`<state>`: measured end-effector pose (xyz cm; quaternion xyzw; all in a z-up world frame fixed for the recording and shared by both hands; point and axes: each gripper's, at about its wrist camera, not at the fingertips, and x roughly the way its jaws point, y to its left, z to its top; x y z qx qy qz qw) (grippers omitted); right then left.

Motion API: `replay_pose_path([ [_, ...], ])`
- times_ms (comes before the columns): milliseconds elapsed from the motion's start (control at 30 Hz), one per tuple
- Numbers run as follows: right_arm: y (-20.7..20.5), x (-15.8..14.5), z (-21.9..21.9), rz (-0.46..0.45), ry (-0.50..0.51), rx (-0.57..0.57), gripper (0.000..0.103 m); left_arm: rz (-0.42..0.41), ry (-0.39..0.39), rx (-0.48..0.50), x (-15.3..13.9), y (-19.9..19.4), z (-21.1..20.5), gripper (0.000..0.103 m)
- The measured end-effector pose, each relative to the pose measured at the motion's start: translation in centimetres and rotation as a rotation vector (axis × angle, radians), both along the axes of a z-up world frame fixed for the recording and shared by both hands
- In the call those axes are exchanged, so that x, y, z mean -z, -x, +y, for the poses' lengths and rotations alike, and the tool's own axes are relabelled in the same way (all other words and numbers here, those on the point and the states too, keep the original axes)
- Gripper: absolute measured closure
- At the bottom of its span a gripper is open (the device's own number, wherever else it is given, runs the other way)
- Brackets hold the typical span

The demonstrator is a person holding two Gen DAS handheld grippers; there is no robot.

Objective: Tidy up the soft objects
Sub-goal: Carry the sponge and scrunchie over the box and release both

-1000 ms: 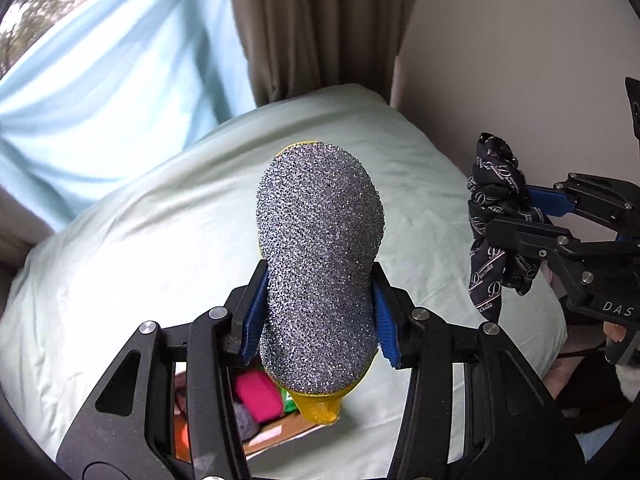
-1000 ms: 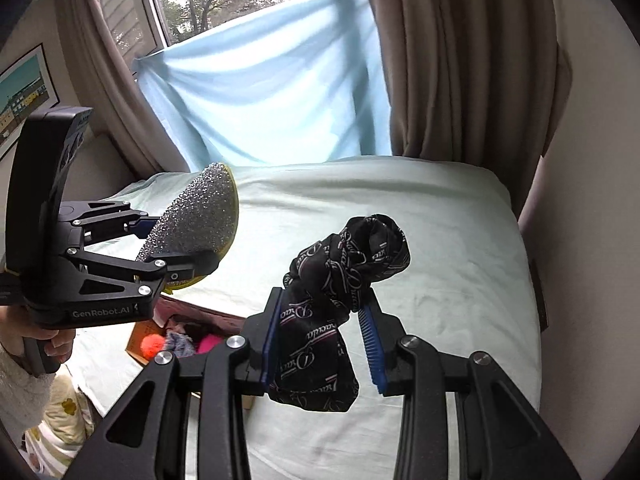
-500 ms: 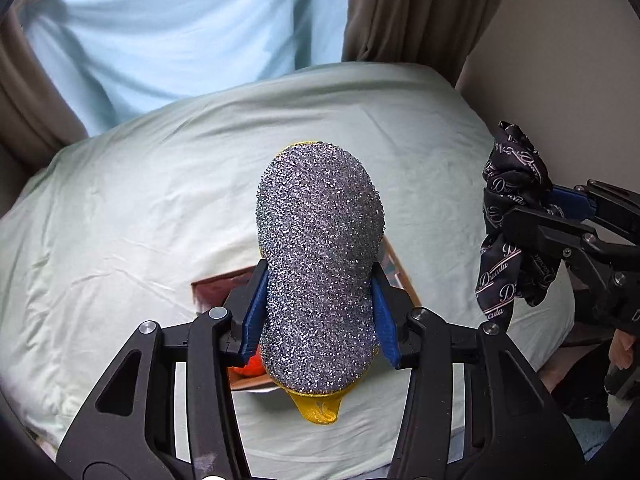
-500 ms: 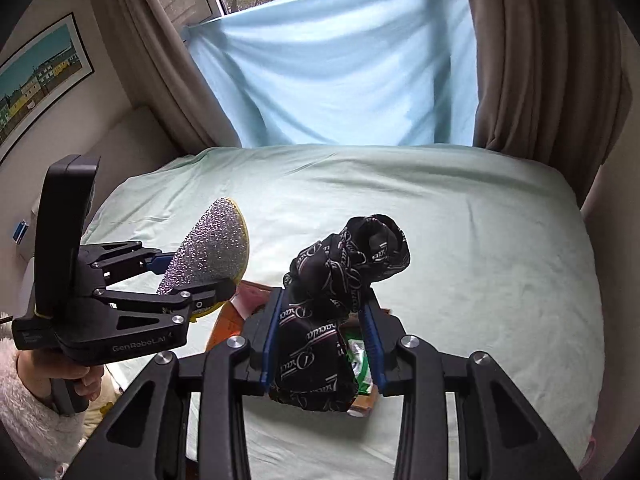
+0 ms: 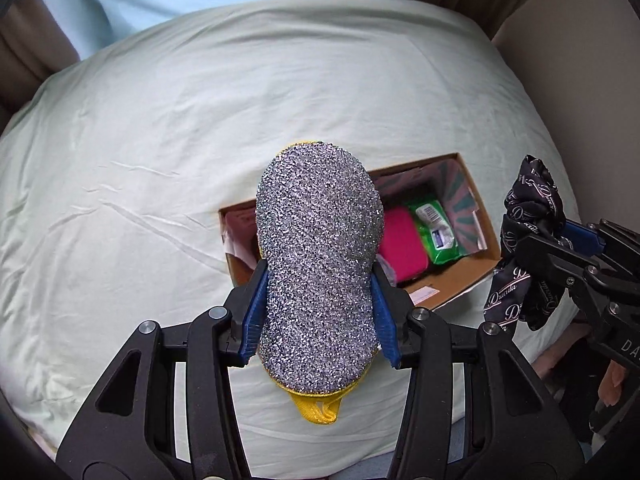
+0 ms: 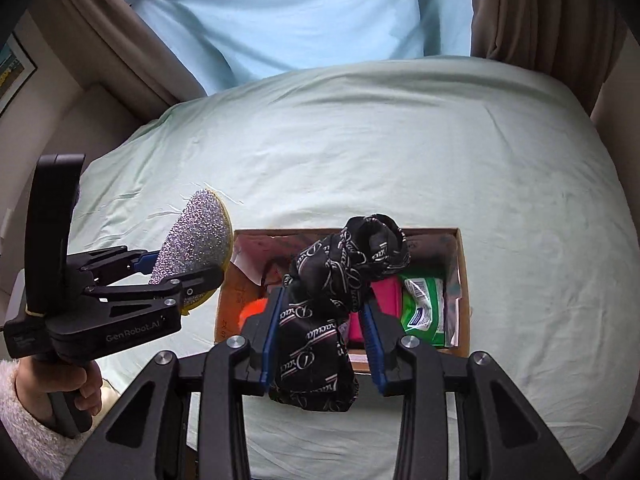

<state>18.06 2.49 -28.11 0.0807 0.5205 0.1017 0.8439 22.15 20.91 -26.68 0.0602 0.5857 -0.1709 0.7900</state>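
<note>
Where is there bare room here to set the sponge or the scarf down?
Bare sheet lies beyond the box, toward the curtain, and on both sides of it. The box's right half is crowded: pink pouch and wipes side by side. Its left half is mostly hidden.

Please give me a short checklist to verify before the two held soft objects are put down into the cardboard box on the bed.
1. Left gripper holds the glitter sponge firmly: ok.
2. Right gripper holds the black printed cloth firmly: ok.
3. Cardboard box is open on top: ok.
4. Free room in the box beside the pink item and the green wipes pack: cannot tell, the held objects hide its left part.
5. Grippers apart from each other: ok.
</note>
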Motion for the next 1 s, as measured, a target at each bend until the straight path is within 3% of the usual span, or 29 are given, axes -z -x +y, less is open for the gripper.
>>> replay_pose_path([
  [333, -3.1, 4.9, -0.5, 0.101, 0.033, 0.045, 0.069, 0.072, -0.027, 0.016, 5.7, -3.0, 0.0, 0.060],
  [733, -7.0, 10.7, -1.3, 0.221, 0.035, 0.018, 0.069, 0.172, -0.064, 0.023, 12.1, -5.4, -2.1, 0.060],
  [767, -7.2, 11.0, -1.4, 0.232, 0.028, 0.022, 0.069, 0.176, -0.062, 0.022, 12.4, -5.5, -2.2, 0.054],
  [800, -7.4, 11.3, -1.5, 0.240, 0.016, 0.029, 0.069, 0.174, -0.057, 0.020, 12.4, -5.5, -2.2, 0.038],
  [867, -7.6, 11.5, -1.9, 0.246, 0.000, 0.045, 0.058, 0.145, -0.058, 0.010, 12.0, -5.5, -2.3, 0.012],
  [900, -7.7, 11.4, -2.0, 0.239, 0.003, 0.052, 0.048, 0.132, -0.057, 0.010, 11.8, -5.4, -2.4, 0.007],
  [933, -7.8, 11.3, -2.1, 0.234, 0.012, 0.059, 0.028, 0.118, -0.057, 0.013, 11.5, -5.2, -2.5, 0.006],
  [1000, -7.8, 11.0, -2.5, 0.223, 0.029, 0.080, 0.008, 0.101, -0.071, 0.029, 11.0, -4.9, -2.7, 0.005],
])
